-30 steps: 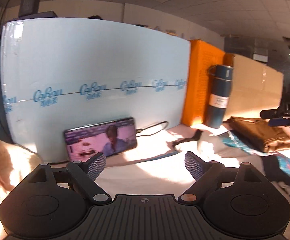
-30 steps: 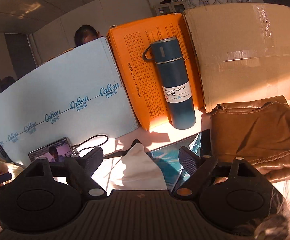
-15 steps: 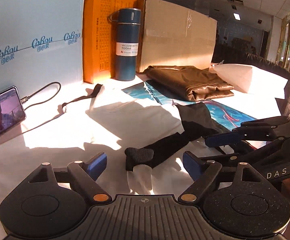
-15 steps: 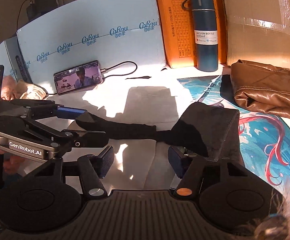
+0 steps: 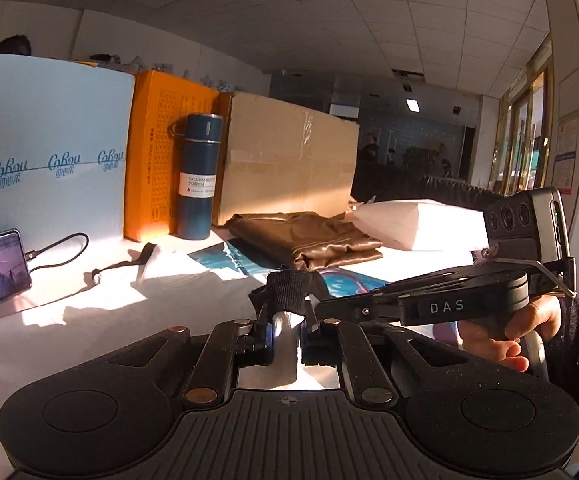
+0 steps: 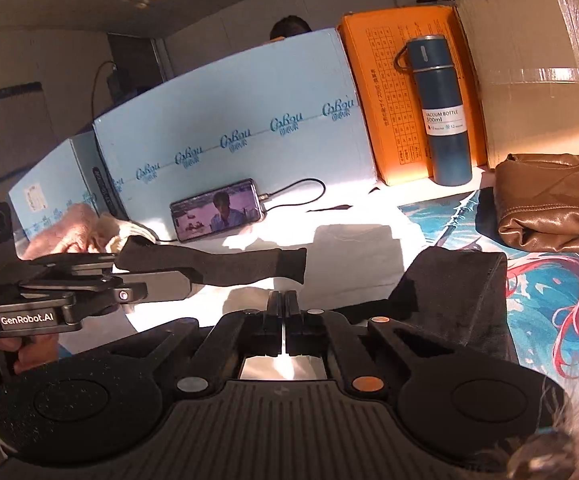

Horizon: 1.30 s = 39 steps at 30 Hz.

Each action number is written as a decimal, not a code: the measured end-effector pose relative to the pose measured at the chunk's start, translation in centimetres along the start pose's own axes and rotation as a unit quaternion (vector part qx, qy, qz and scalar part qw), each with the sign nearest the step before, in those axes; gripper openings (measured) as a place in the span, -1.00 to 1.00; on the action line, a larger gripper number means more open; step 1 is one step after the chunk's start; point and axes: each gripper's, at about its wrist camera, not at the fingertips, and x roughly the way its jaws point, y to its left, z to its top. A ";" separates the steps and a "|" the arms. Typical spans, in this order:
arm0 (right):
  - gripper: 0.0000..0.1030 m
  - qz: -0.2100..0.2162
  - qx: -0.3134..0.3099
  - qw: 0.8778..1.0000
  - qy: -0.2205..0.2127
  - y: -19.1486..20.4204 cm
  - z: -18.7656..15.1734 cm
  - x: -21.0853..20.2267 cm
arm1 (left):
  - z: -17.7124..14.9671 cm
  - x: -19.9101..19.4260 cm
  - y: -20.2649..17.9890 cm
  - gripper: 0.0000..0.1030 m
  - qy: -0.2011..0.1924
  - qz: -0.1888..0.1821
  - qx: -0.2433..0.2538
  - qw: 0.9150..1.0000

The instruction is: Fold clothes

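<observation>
My left gripper [image 5: 287, 330] is clamped on the sleeve [image 5: 289, 290]; the right gripper [image 6: 284, 322] is closed too, its hold on the garment [image 6: 455, 280] unclear. Thin grip, so a tug could slip it.

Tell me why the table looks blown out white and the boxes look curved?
Left wrist view: low sunlight glares off the white tablecloth, casting long shadows. Right wrist view: the fisheye lens bows the pale blue cardboard box; same glare.
</observation>
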 end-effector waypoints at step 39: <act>0.23 0.171 -0.006 0.985 0.012 9.9 -4.6 -2.1 | -5.9 -12.2 10.6 -0.99 0.028 0.331 -0.296 0.896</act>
